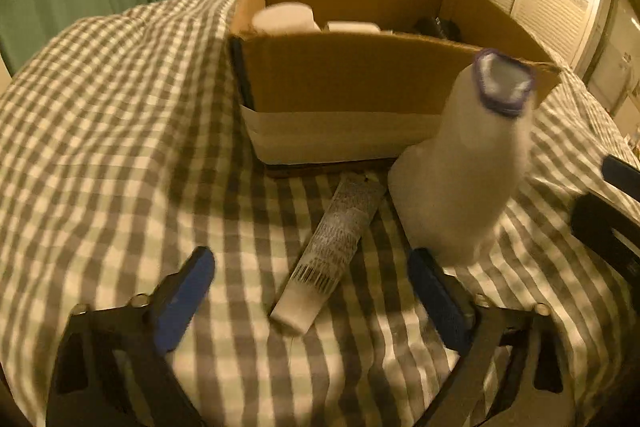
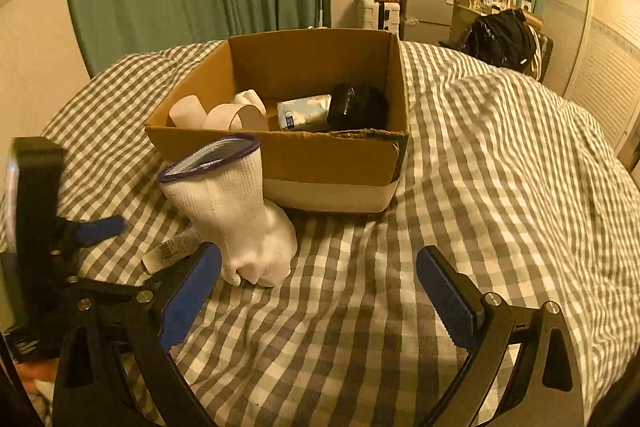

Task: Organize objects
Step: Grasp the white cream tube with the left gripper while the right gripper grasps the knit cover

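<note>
Both grippers hung wide open and empty over a checked bedspread (image 2: 500, 163): the left gripper (image 1: 312, 303) above a tube (image 1: 332, 247) at frame centre, the right gripper (image 2: 320, 291) just beside a white knitted glove (image 2: 236, 211), cuff up, before the cardboard box (image 2: 320, 155) holding what appeared to be paper rolls (image 2: 224, 113).

The glove (image 1: 460, 163) is motion-blurred in the left view; it hides part of the tube (image 2: 172, 249) in the right view.
</note>
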A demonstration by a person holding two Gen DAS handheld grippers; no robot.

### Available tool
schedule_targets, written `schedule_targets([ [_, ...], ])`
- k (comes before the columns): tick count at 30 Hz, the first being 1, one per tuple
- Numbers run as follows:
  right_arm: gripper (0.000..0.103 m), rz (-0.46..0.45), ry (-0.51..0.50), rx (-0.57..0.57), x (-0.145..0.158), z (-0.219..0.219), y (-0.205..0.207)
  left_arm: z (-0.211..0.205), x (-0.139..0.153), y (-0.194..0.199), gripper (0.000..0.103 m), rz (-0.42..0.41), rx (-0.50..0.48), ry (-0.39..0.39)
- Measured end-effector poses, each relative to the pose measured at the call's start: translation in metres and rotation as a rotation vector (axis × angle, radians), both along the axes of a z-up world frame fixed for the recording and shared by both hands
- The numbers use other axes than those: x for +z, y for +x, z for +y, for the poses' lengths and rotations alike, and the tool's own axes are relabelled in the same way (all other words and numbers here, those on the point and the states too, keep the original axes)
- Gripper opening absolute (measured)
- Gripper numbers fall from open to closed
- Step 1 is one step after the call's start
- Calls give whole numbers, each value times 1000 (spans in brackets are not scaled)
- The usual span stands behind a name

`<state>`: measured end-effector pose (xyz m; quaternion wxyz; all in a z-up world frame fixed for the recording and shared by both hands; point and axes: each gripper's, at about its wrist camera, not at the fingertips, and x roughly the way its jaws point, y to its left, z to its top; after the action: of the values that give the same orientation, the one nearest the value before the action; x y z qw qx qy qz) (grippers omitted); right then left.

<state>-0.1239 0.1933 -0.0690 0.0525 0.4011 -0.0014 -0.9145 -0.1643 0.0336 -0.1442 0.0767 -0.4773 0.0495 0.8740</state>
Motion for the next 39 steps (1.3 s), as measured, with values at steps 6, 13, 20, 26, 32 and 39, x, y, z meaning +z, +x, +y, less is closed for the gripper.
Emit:
schedule_targets([
  [6, 98, -1, -16, 3, 0, -2, -1, 10, -17, -9, 36, -61, -44, -9],
  [13, 98, 12, -28, 9, 0, -4, 3, -2, 6, 19, 24, -8, 6, -3],
  [20, 98, -3, 17, 83, -7, -28, -2, -25, 41, 46, 24, 107, 49, 10],
  [26, 98, -102, 59, 142, -28, -52, -29, -36, 45, 48, 24, 114, 68, 25],
  [32, 79, -188, 51, 169, -49, -65, -59, -47, 42, 43, 24, 95, 87, 42],
  [39, 50, -193, 85, 196, -56, -74, -56, -46, 42, 46, 24, 100, 83, 41],
])
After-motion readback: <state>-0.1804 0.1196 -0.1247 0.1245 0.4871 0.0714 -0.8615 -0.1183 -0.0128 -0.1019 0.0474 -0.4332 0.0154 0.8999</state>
